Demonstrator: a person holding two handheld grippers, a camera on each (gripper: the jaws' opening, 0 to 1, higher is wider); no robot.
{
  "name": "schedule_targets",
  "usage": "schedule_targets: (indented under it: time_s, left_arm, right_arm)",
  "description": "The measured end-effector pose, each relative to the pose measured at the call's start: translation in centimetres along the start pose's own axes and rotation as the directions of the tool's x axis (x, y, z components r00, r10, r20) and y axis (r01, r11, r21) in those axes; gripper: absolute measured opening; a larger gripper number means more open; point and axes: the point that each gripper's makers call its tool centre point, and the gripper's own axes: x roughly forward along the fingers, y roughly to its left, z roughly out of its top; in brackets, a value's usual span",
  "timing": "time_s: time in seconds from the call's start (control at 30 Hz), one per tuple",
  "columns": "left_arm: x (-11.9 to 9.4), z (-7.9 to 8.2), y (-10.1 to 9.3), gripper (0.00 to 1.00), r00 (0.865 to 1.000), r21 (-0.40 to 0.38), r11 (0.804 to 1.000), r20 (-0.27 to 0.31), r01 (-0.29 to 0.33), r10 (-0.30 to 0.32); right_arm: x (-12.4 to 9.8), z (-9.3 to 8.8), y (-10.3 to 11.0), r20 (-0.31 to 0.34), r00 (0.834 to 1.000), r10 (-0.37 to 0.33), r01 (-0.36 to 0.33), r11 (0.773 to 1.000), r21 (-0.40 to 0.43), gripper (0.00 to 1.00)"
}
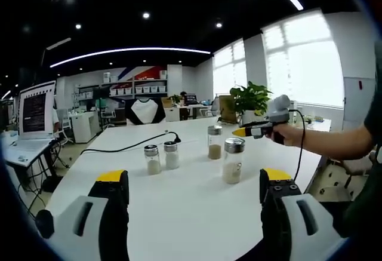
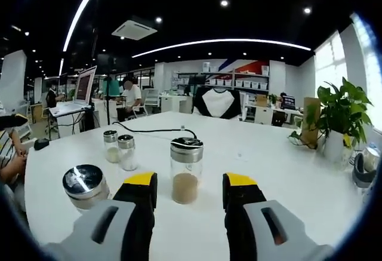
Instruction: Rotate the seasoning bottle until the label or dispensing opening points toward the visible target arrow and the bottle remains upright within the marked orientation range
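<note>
Right tool (image 2: 188, 192) jaws stood open, brown-filled seasoning bottle (image 2: 186, 170) just ahead between tips, ungripped; left tool (image 1: 194, 186) open; rotation not started.

Left gripper (image 1: 194, 195) hangs over the white table (image 1: 179, 207), jaws wide apart, gripping nothing. Ahead of its tips stand four seasoning bottles (image 1: 233, 160), all upright. Beyond them on the right, the right gripper (image 1: 250, 131) reaches in, held by a hand (image 1: 286, 133).
</note>
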Motion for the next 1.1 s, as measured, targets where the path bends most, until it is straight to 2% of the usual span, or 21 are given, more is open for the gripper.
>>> schedule_targets:
  time_s: [0.07, 0.23, 0.47, 0.57, 0.67, 0.73, 0.77, 0.93, 1.1]
  left_arm:
    - [0.0, -0.1, -0.1, 0.96, 1.000, 0.000, 1.000, -0.003, 0.002, -0.002]
    - [-0.2, -0.1, -0.2, 0.94, 1.000, 0.008, 1.000, -0.002, 0.007, -0.007]
    - [-0.4, -0.2, -0.1, 0.94, 1.000, 0.011, 1.000, -0.004, 0.000, 0.000]
    - [-0.4, -0.2, -0.1, 0.94, 1.000, 0.005, 1.000, -0.004, -0.004, 0.004]
    - [-0.4, -0.4, -0.2, 0.95, 1.000, 0.012, 1.000, -0.010, -0.003, 0.003]
    - [-0.4, 0.1, -0.6, 0.95, 1.000, 0.001, 1.000, 0.020, 0.019, -0.019]
    - [-0.5, 0.2, -0.6, 0.95, 0.999, -0.002, 1.000, 0.025, 0.022, -0.022]
    - [-0.6, 1.0, -0.4, 0.95, 0.999, 0.009, 1.000, 0.043, 0.010, -0.010]
    - [-0.7, 0.9, -0.1, 0.95, 0.999, 0.013, 1.000, 0.040, 0.003, -0.004]
  right_arm:
    - [0.6, 0.0, 0.2, 0.002, 1.000, 0.016, -0.016, 0.999, -0.049, 0.44]
    - [1.8, -0.5, 0.2, -0.014, 1.000, 0.014, -0.015, 0.999, -0.038, 0.46]
    - [3.2, -1.3, -0.5, -0.013, 1.000, 0.023, -0.023, 0.998, 0.052, 0.45]
    - [3.9, -1.5, -0.2, -0.023, 0.999, 0.031, -0.030, 0.998, 0.050, 0.45]
    - [4.8, -1.0, 0.0, -0.006, 0.999, 0.043, -0.043, 0.998, 0.050, 0.45]
    - [5.2, -0.7, 0.3, 0.016, 0.998, 0.064, -0.065, 0.996, 0.058, 0.45]
    - [5.5, -0.7, 0.4, 0.020, 0.998, 0.065, -0.065, 0.997, 0.032, 0.45]
    - [6.6, -1.1, 0.2, 0.001, 0.998, 0.058, -0.058, 0.998, 0.025, 0.48]
    - [7.6, -1.3, 0.0, -0.016, 0.999, 0.050, -0.049, 0.998, 0.034, 0.49]
